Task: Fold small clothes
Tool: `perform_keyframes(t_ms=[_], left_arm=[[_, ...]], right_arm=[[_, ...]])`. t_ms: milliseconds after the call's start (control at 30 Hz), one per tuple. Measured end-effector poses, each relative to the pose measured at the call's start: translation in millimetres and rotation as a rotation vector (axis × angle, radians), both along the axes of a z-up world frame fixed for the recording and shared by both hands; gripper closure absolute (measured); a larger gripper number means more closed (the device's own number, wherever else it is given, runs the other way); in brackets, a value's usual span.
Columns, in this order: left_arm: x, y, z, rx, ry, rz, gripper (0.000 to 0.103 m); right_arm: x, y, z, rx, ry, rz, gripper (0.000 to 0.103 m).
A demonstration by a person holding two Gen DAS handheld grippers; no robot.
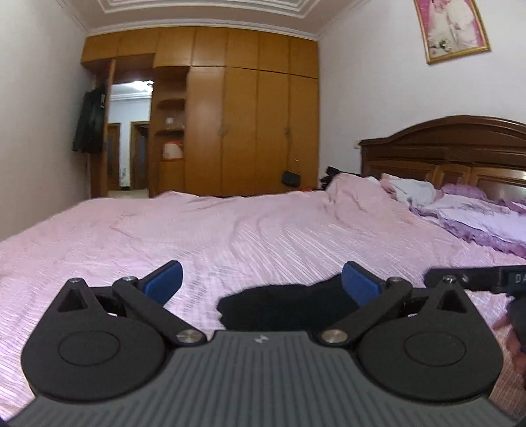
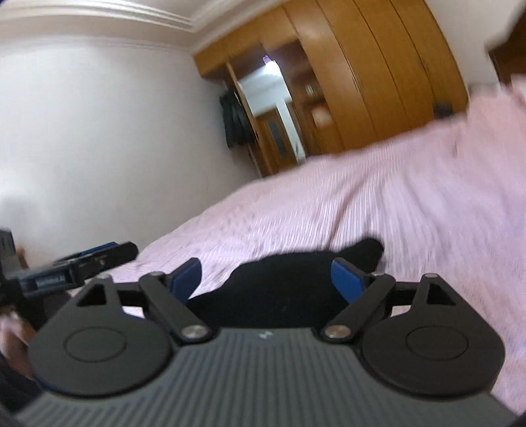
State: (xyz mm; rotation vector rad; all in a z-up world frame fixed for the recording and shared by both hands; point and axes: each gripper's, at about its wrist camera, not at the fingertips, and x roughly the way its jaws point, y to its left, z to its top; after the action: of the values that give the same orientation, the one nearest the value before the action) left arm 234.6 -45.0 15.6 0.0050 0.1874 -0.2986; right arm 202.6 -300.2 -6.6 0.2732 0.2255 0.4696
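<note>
At the bottom centre of both views, a small black garment (image 1: 279, 305) lies flat on the pink striped bedsheet (image 1: 230, 236), just ahead of the camera bodies. In the left wrist view the left tongs (image 1: 262, 282) stand spread wide, their blue pads (image 1: 164, 282) apart with nothing between them; the garment sits low between the fingers, nearer the right-hand pad. At the right edge of that frame part of the right tongs (image 1: 476, 279) pokes in, close to the garment.

In the right wrist view, tilted and blurred, the right tongs (image 2: 266, 279) are likewise spread, gripping nothing, and the black garment (image 2: 282, 289) fills the gap between the pads, one end reaching toward the right of centre. The left tongs (image 2: 92, 259) show at the left edge of the frame.

Farther back, a wooden wardrobe (image 1: 236, 124) fills the upper middle, a dark headboard (image 1: 460, 151) stands at right above purple pillows (image 1: 476, 216), and a framed picture (image 1: 452, 28) hangs at upper right.
</note>
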Motion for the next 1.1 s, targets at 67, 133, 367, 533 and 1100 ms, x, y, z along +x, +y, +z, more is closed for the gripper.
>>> perform_keyframes(t_ms=[67,133,367,533,1100], left_arm=[[9,-3,-15,-0.020,0.024,-0.042,0.000],[25,-5,-36,-0.052,0.062,-0.063,0.000],[81,-14,-108,-0.058,0.158,-0.080,0.000],[76,-31,-119,0.022,0.091,-0.092,0.000],[70,-28,-121,0.004,0.067,-0.080,0.000]], right_arm=[[-2,7,-10,-0.074,-0.098,-0.040,0.010],[-3,12,-26,-0.123,-0.184,-0.096,0.000],[16,1,-70,-0.096,-0.162,-0.151,0.000],[17,10,-74,-0.148,-0.197,-0.126,0.000],[7,21,-75,-0.157,-0.208,-0.118,0.000]])
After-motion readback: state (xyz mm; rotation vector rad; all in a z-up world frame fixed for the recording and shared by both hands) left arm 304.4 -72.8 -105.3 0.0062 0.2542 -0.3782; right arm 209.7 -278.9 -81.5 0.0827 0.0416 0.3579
